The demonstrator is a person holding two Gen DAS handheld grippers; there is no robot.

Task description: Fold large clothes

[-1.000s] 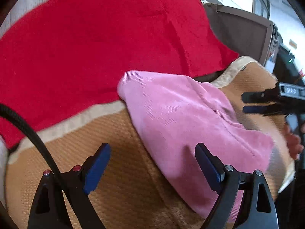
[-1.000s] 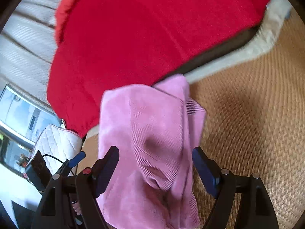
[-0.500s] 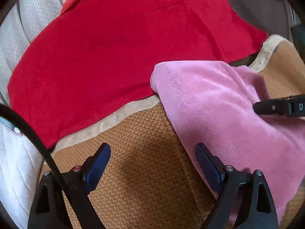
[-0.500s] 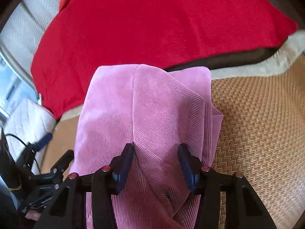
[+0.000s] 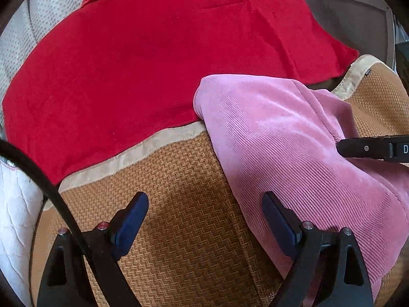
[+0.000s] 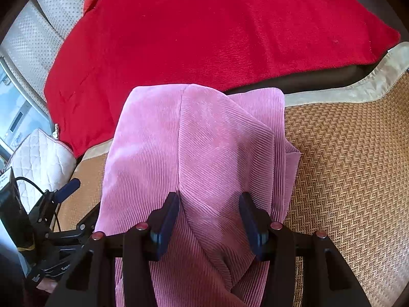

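A pink corduroy garment (image 5: pixel 294 148) lies folded on a woven tan mat (image 5: pixel 179 204); it also shows in the right wrist view (image 6: pixel 194 148). My left gripper (image 5: pixel 204 222) is open and empty above the mat, just left of the garment's edge. My right gripper (image 6: pixel 208 220) has its jaws part closed around a raised fold of the pink garment; the fold fills the gap between them. One right finger shows in the left wrist view (image 5: pixel 370 149), resting on the garment.
A big red blanket (image 5: pixel 153 64) covers the sofa behind the mat, also in the right wrist view (image 6: pixel 217 30). A white quilted cushion (image 6: pixel 41 158) lies at the left. The mat (image 6: pixel 352 153) stretches to the right.
My right gripper's jaws narrowed from wide open onto a fold of the pink garment. My left gripper drifted left off the garment and stayed open.
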